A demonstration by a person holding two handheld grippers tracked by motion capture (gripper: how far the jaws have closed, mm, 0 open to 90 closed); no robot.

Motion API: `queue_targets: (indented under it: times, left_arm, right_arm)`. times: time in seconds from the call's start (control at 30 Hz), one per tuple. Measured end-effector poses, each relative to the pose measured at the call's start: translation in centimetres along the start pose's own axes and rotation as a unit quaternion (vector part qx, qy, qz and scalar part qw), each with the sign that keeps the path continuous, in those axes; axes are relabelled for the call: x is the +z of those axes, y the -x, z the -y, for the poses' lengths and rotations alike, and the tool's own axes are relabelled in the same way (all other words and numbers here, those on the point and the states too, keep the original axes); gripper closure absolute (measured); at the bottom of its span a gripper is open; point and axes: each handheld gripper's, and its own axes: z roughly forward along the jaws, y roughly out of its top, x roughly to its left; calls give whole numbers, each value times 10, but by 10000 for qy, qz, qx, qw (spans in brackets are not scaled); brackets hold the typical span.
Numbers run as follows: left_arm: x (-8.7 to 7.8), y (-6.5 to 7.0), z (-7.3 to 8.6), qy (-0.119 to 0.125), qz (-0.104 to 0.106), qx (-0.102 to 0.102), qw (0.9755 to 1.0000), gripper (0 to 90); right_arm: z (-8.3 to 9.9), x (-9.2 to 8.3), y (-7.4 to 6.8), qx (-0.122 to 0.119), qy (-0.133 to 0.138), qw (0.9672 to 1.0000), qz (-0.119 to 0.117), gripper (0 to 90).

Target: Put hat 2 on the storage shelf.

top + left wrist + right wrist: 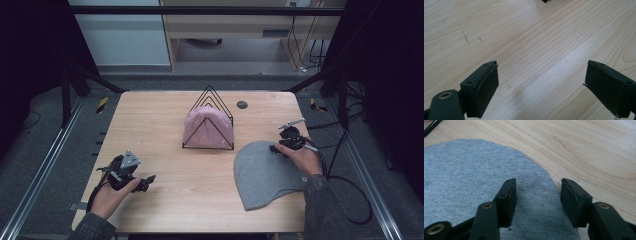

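A grey beanie (262,172) lies flat on the wooden table (165,115) at the front right. My right gripper (275,149) hovers low over its upper right edge. In the right gripper view the gripper (538,192) is open, with the grey beanie (474,175) under and between the jaws and no pad pressing on it. A pink beanie (207,129) hangs over a black wire rack (212,95) at the table's middle back. My left gripper (149,181) rests near the front left, pointing right. It stands open (541,75) over bare wood.
A small dark round grommet (242,104) sits in the table behind the rack. Black cables (350,200) trail off the right edge onto the floor. Metal frame rails run along both sides of the table.
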Motion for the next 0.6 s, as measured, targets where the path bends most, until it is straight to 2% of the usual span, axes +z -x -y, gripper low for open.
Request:
queue_targets:
  times: [0.03, 0.07, 0.1, 0.17, 0.23, 0.3, 0.4, 0.5, 0.6]
  left_arm:
    - [0, 0, 0, -5, -15, 6, 10000, 111]
    - [0, 0, 0, 16, -19, -13, 10000, 111]
    - [0, 0, 0, 20, -25, -18, 10000, 111]
    - [0, -1, 0, -15, -37, -7, 10000, 113]
    - [0, -1, 0, -33, -13, -20, 10000, 113]
    - [1, -1, 0, -46, 4, -27, 10000, 113]
    - [2, 0, 0, -55, 62, -65, 9999, 114]
    - [3, 0, 0, -77, 126, -82, 9999, 113]
    - [4, 0, 0, -104, 198, -102, 9997, 107]
  right_arm:
    - [0, -2, -2, -17, -39, 10000, -22, 576]
    - [0, -2, -2, -17, -39, 10000, -22, 576]
    - [0, -2, -3, -78, -68, 9999, -69, 617]
    - [2, -5, -7, -237, -81, 9996, -123, 777]
    - [4, -6, -10, -242, -55, 9994, -230, 839]
    - [4, -9, -14, -283, -50, 9993, -238, 852]
    - [4, -20, -21, -380, 145, 9988, -255, 858]
    - [4, -39, -31, -506, 357, 9976, -298, 860]
    - [4, -61, -44, -741, 656, 9945, -343, 862]
